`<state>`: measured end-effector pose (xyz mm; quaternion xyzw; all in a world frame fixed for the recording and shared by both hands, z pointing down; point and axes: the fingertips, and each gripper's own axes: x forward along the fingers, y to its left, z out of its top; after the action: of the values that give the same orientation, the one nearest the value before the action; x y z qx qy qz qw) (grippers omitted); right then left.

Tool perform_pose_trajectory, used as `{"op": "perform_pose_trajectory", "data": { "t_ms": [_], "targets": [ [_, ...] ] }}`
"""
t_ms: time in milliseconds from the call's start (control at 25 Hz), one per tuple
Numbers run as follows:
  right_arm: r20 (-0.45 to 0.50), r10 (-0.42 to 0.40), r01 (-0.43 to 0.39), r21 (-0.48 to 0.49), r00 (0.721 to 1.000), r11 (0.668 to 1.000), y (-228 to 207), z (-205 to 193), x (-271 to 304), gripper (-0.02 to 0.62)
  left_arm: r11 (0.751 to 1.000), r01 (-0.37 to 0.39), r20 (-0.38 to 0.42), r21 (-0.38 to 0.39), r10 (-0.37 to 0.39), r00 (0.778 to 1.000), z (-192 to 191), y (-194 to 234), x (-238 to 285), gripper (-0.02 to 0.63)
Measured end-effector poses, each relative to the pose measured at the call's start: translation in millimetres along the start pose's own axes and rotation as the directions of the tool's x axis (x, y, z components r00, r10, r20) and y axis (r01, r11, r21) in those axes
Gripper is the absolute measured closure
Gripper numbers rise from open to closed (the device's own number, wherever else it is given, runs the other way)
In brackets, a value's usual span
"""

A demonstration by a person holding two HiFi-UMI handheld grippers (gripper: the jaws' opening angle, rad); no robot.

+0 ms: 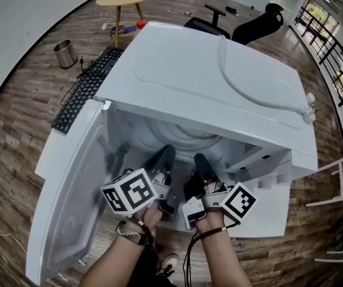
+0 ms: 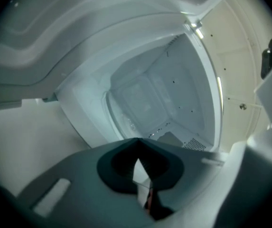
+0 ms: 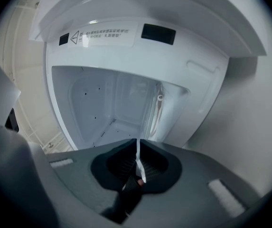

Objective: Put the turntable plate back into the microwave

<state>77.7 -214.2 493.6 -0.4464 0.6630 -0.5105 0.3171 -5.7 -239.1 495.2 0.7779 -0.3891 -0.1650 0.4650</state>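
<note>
**A:** Wood floor [image 1: 21, 148], a white table [image 1: 273, 220], and the microwave [image 1: 207, 70] on it, its door [image 1: 75, 202] standing open to the microwave's left. Where's the plate?

**B:** Inside the microwave. The plate [image 1: 186, 135] shows as pale glass rings just within the cavity [image 3: 86, 103] (it's clear glass, so the gripper views barely catch it).

**A:** Is it held?

**B:** I'd say not. The left gripper [image 2: 136, 142] has its jaws pressed together with nothing between them, and the right gripper [image 3: 136, 141] has too. Both tips sit at the front of the microwave, just short of the plate's near rim. I can't tell whether they touch it.

**A:** Why closed?

**B:** My guess is that closed tips make blunt pushers, one on either side of the plate's middle, to nudge it onto its seat without tipping it. The wide-open door leaves both arms room.

**A:** Which way does it point?

**B:** It's round, so it has no long axis. Its near rim bows toward the microwave's front, and its face seems to look upward. I can't tell whether it lies flat.
</note>
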Motion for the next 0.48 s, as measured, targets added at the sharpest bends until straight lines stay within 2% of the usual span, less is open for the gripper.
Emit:
{"op": "perform_pose_trajectory", "data": {
  "t_ms": [480],
  "targets": [
    [-0.005,-0.012,0.012,0.009,1.0,1.0,-5.1,-0.8,-4.4,0.572,1.0,-0.012,-0.012,0.026,0.013,1.0,-11.3,3.6,-5.1,0.601]
  ]
}}
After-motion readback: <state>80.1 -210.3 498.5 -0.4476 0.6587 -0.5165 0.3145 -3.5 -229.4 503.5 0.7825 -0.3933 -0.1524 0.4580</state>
